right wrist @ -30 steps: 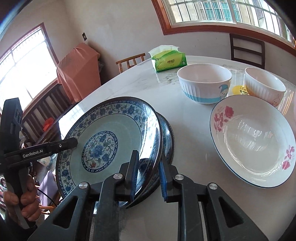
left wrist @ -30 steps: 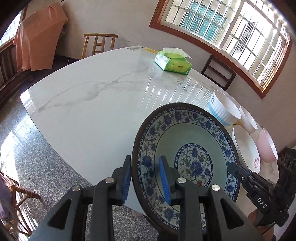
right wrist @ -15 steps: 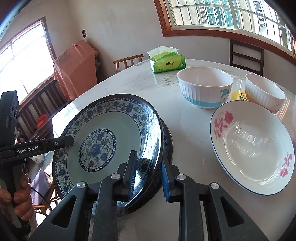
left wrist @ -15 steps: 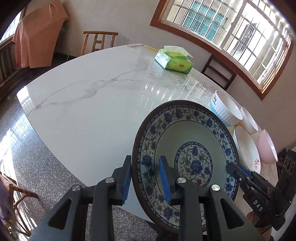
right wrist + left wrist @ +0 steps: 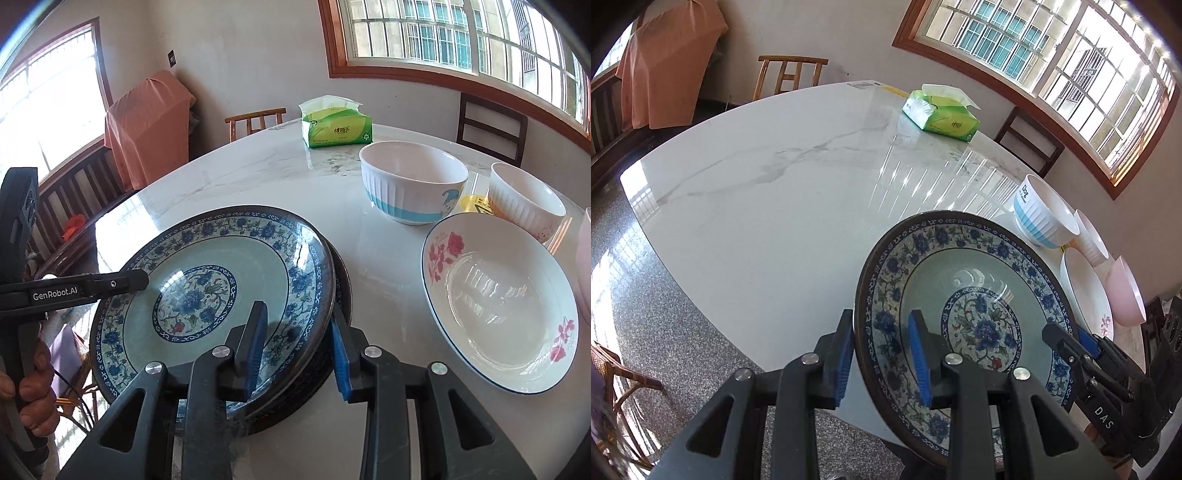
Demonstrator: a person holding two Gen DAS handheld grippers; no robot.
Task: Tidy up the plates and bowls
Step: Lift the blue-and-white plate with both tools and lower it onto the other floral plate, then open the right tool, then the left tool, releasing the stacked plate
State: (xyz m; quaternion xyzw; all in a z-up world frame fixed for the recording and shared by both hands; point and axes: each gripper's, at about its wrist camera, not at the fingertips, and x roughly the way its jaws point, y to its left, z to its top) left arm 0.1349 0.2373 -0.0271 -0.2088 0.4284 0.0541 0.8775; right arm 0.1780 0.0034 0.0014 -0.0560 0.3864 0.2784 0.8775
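A: Watching the right gripper (image 5: pixel 297 341), its jaws have just been opening, and the rim of the blue-patterned plate (image 5: pixel 207 288) sits between them with daylight on both sides, so it has let go. The left gripper (image 5: pixel 881 360) is clenched on the opposite rim.

B: So where does the plate rest?

A: On top of a second, dark-rimmed plate (image 5: pixel 341 280), at the near edge of the worktop (image 5: pixel 768 206), partly overhanging it. The top plate looks tilted and off-centre over the lower one rather than nested.

B: What could go wrong?

A: With one side freed, the left gripper alone carries that side of the tilt. If it lets go before the plate settles, the plate could slide off the lower one, and the overhang means the floor is close by. Glazed ware on glazed ware probably gives little friction. Pulling the right gripper back carelessly could also catch the rim and drag both plates.

B: And the other dishes?

A: The rose-printed dish (image 5: pixel 498 314), the blue-banded bowl (image 5: pixel 413 181) and the small white bowl (image 5: pixel 526 199) stand apart toward the far right corner, out of harm's way.

B: Anything unclear?

A: The lower plate is almost wholly hidden, so its pattern and how far it overhangs cannot be told. A pink bowl (image 5: pixel 1124 295) is cut off in the right wrist view. The person's hand (image 5: pixel 33 387) shows only in part.
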